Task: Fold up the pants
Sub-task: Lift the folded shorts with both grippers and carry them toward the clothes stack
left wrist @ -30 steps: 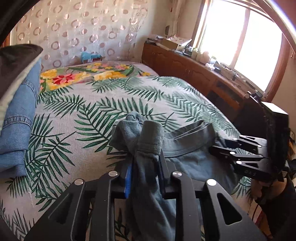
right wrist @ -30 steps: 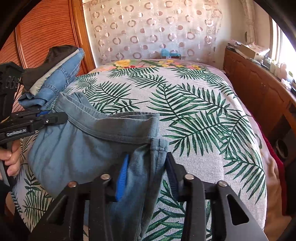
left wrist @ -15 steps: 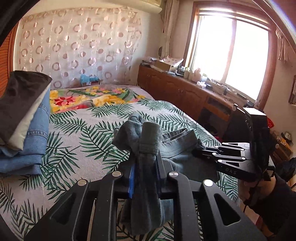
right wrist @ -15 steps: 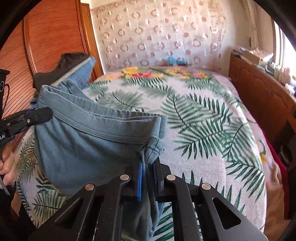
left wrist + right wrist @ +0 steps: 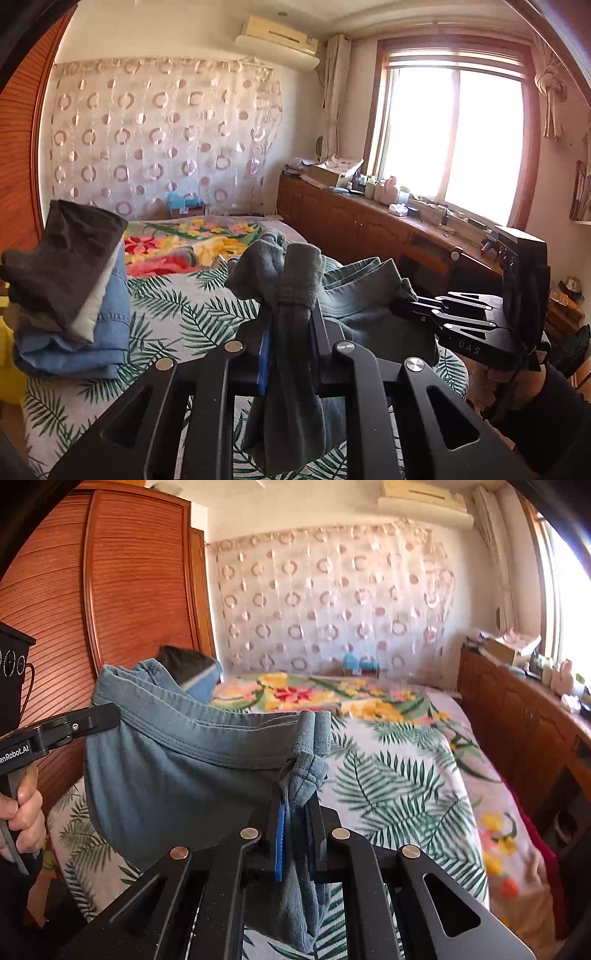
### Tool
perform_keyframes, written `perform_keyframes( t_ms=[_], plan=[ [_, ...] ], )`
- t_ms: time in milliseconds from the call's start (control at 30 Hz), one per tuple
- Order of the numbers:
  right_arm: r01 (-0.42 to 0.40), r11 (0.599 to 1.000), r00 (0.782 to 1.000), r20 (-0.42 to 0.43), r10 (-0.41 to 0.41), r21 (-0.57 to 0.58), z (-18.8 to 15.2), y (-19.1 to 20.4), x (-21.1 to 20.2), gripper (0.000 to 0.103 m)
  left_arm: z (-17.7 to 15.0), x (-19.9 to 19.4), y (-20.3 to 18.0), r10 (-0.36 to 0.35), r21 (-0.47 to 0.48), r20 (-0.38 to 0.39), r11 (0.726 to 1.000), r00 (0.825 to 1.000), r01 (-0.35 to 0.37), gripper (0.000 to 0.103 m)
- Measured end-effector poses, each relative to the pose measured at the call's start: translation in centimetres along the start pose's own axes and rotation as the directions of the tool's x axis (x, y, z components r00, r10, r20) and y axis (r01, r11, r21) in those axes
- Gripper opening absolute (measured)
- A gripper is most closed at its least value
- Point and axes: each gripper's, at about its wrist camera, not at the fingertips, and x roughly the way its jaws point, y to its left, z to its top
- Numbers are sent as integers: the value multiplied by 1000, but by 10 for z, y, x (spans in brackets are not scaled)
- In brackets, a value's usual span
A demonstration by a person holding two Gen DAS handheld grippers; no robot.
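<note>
Both grippers have come up off the bed (image 5: 406, 775) with the pants (image 5: 177, 760) strung between them by the waistband. A second ago the cloth lay slumped on the palm-leaf spread; now it hangs clear in the air as a sagging pouch. The right gripper (image 5: 295, 812) was gaping around its corner then and has since clamped tight on a bunched knot of waistband. The left gripper (image 5: 290, 325) has only nipped a little tighter on its own thick wad of fabric, which pokes up above the jaws.

So the pick-up looks done, and I'd judge the next business is shaking the pants out flat before any fold (they are far too crumpled to crease as they hang).

The legs are the trouble: they drop below both frames, behind the gripper bodies, so I can't tell whether they dangle free or drag on the bed. The wads also hide how many layers each jaw holds. The stack of 3 or so folded clothes (image 5: 74, 295) by the wardrobe (image 5: 129, 590) is partly blocked in the right view.
</note>
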Motion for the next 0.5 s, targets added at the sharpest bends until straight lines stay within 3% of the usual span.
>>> perform_keyframes(
  t_ms=[233,500],
  plan=[
    [-11,999,999,48,12,-33,9,6,-12,9,10,-15,4,23,19,36,1000,999,-23,18],
    [-27,997,998,55,31,-67,8,6,3,9,9,-21,20,46,14,50,999,998,-47,18]
  ],
)
